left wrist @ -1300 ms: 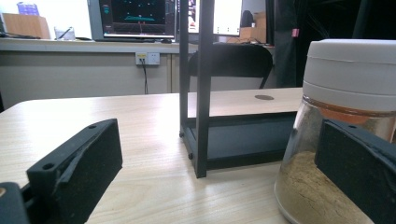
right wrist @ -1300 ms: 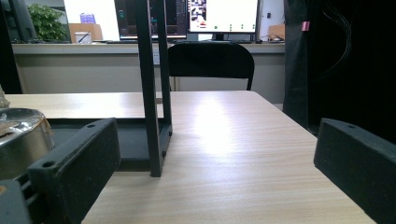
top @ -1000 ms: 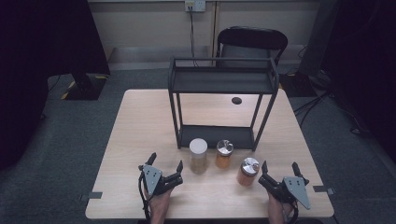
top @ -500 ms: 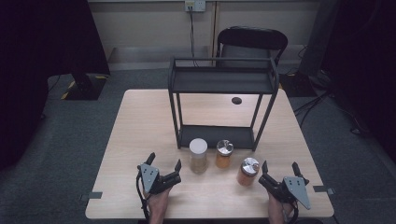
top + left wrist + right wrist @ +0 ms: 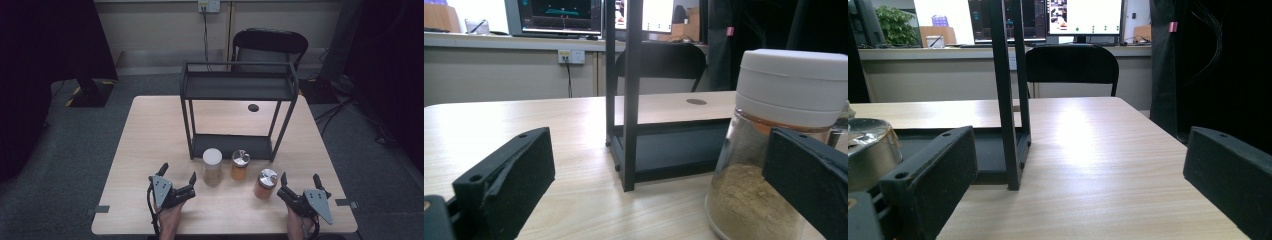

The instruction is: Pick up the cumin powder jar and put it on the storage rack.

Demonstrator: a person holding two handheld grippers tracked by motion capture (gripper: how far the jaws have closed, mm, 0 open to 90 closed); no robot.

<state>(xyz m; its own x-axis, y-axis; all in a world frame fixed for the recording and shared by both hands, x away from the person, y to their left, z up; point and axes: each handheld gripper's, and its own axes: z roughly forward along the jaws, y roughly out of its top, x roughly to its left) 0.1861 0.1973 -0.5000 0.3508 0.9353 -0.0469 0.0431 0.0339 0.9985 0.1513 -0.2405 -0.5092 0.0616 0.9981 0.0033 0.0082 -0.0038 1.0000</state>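
Both grippers rest low at the near edge of the surface [image 5: 150, 130], nothing held. The left gripper [image 5: 178, 176] has its fingers [image 5: 506, 185] spread wide. The white-lidded jar [image 5: 212, 166] stands upright just ahead of and beside its right finger, apart from it in the high view; in the left gripper view the same jar [image 5: 774, 150] sits partly behind that finger rather than between the two. The right gripper [image 5: 300, 182] is likewise spread, fingers [image 5: 928, 180] empty. The metal-lidded jar [image 5: 265, 183] stands just off its left finger, again outside the gap. A second metal-lidded jar [image 5: 240, 164] stands between the other two, close to the foot of the black rack [image 5: 237, 85], whose lower shelf lies directly beyond all three.

Judged stage: approach, no grasp begun.

Risks noted:
- Neither jar is centred between the fingers. Advancing straight would likely bring a finger tip against the glass wall and push or tip the jar instead of straddling it.
- The three jars stand near one another. A sideways correction by either gripper could knock the middle jar, or drive one jar into the next.
- The rack's front posts stand just beyond the jars. A lift carried forward too low may strike the lower shelf edge or a post.
- Glass walls look smooth; a pinch high on the lid may slip.
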